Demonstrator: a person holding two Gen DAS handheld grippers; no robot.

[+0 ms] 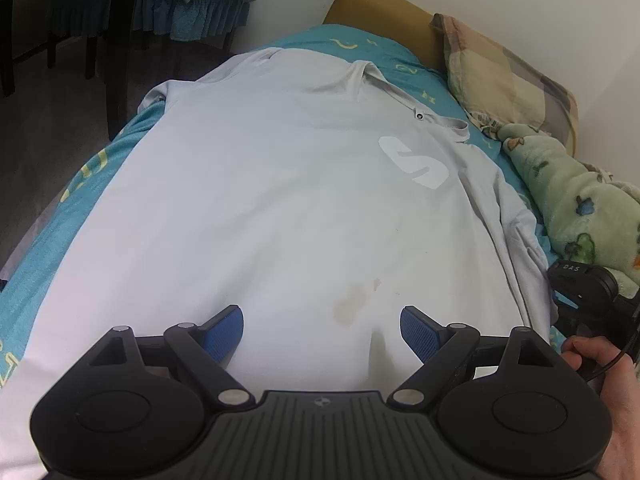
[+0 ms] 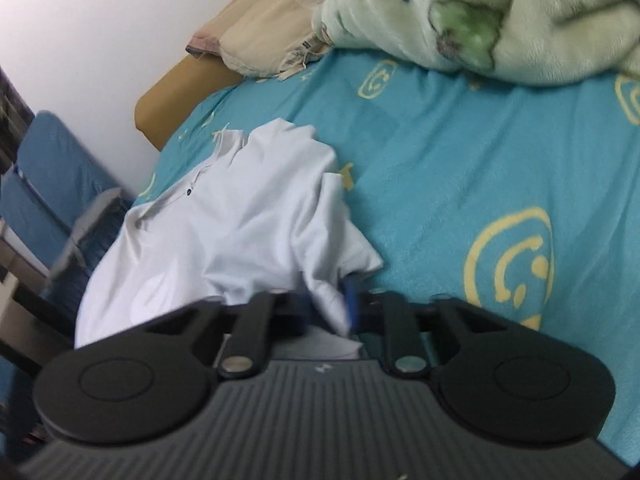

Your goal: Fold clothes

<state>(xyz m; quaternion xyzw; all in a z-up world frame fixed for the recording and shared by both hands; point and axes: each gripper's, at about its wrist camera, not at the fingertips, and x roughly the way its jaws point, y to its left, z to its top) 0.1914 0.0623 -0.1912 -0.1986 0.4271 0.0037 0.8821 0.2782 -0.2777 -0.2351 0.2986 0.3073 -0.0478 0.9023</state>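
Observation:
A white polo shirt (image 1: 280,200) lies front-up along the bed, its collar (image 1: 372,76) at the far end, a pale S logo (image 1: 416,160) on the chest and a yellowish stain (image 1: 352,304) near the hem. My left gripper (image 1: 320,316) hovers open over the hem area, its blue pads (image 1: 226,328) wide apart with nothing pinched. In the right wrist view the shirt (image 2: 224,232) is bunched at its sleeve side, and my right gripper (image 2: 330,296) is shut on a fold of that sleeve fabric.
The bed has a turquoise blanket (image 2: 460,160) with yellow smiley prints. A plaid pillow (image 1: 500,64) and a green fleece blanket (image 1: 580,208) lie along the wall side. A person's hand (image 1: 600,364) is at lower right. A blue-covered chair (image 1: 180,12) stands beyond the bed's left edge.

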